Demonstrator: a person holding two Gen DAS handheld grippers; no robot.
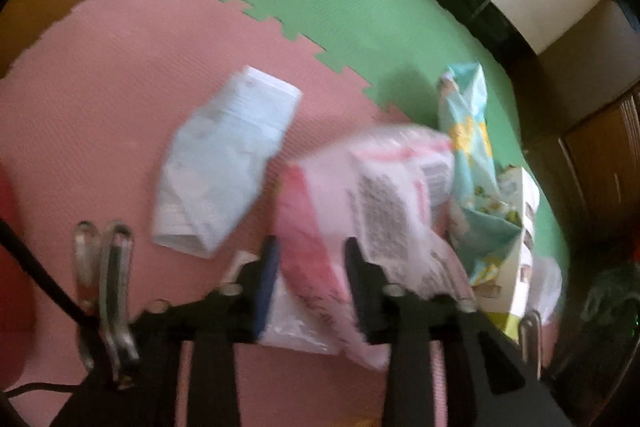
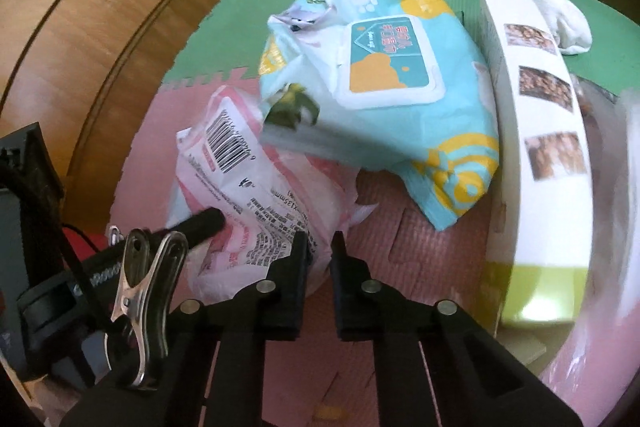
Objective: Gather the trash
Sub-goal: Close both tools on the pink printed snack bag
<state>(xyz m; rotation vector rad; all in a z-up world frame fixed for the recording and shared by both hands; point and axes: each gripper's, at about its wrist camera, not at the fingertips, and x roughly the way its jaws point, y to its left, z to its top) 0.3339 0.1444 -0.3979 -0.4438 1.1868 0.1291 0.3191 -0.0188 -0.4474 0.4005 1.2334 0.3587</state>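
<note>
Left gripper (image 1: 312, 259) grasps the crumpled pink-and-white plastic wrapper (image 1: 360, 203) above the pink foam mat (image 1: 100, 87). Right gripper (image 2: 320, 251) is clenched on that wrapper's edge. Beyond: teal wet-wipes pack (image 2: 384, 99), tall white carton (image 2: 536, 147), green mat (image 2: 224, 39).

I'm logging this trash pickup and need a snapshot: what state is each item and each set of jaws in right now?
Pink-and-white wrapper: crumpled, held between the jaws of the left gripper.
Pale blue packet: flattened, lying loose on the pink mat.
Wet-wipes pack: flip lid closed, pack sagging.
White box: lying on its side.
Right gripper: jaws nearly shut, at the wrapper's edge.
</note>
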